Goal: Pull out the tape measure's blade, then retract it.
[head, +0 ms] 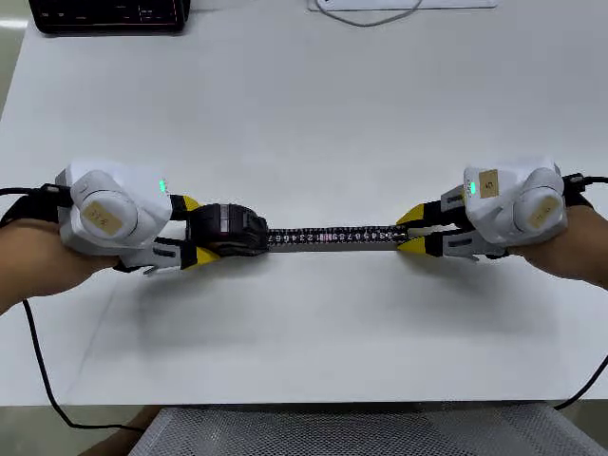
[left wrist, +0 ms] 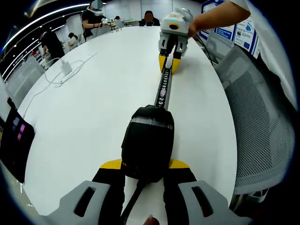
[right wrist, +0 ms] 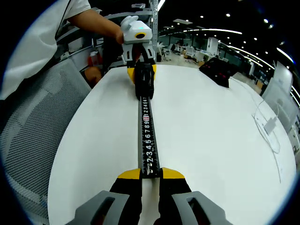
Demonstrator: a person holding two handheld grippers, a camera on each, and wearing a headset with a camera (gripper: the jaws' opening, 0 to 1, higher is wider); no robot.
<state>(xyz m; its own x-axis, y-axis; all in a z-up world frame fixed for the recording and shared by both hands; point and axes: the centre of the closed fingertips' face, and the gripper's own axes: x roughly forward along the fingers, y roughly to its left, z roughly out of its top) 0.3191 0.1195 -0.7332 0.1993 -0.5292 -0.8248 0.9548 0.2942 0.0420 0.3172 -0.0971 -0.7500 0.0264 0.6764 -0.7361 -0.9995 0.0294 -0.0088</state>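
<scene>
**Q:** What lay closest to you?

**A:** A mesh chair [head: 361, 432] stood against the near edge of the white desk [head: 304, 123]. A black cable [head: 36, 366] hung down past that edge, close to the near left corner.

**Q:** And where was the tape measure?

**A:** The tape measure [head: 228, 230] was close to the near edge, left of the middle. Its black case sat between the jaws of my left gripper [head: 198, 230]. Those jaws were closed around the case, with one yellow tip against each side. It was low over the desk, but I could not tell whether it rested on the top.

**Q:** Was the blade out?

**A:** Yes. The blade [head: 332, 235] was drawn out of the case. It ran straight toward the right, roughly parallel to the near edge, with its printed numbers facing up. My right gripper [head: 413, 230] was right of the middle, and its jaws were pinched tight on the blade's free end. The two grippers faced each other along the blade, well apart.

**Q:** Anything farther back?

**A:** The middle of the desk was bare white. A dark device [head: 109, 14] lay at the far left corner. A white cable [head: 370, 14] looped at the far edge, right of the middle. Both were well apart from the tape measure.
</scene>
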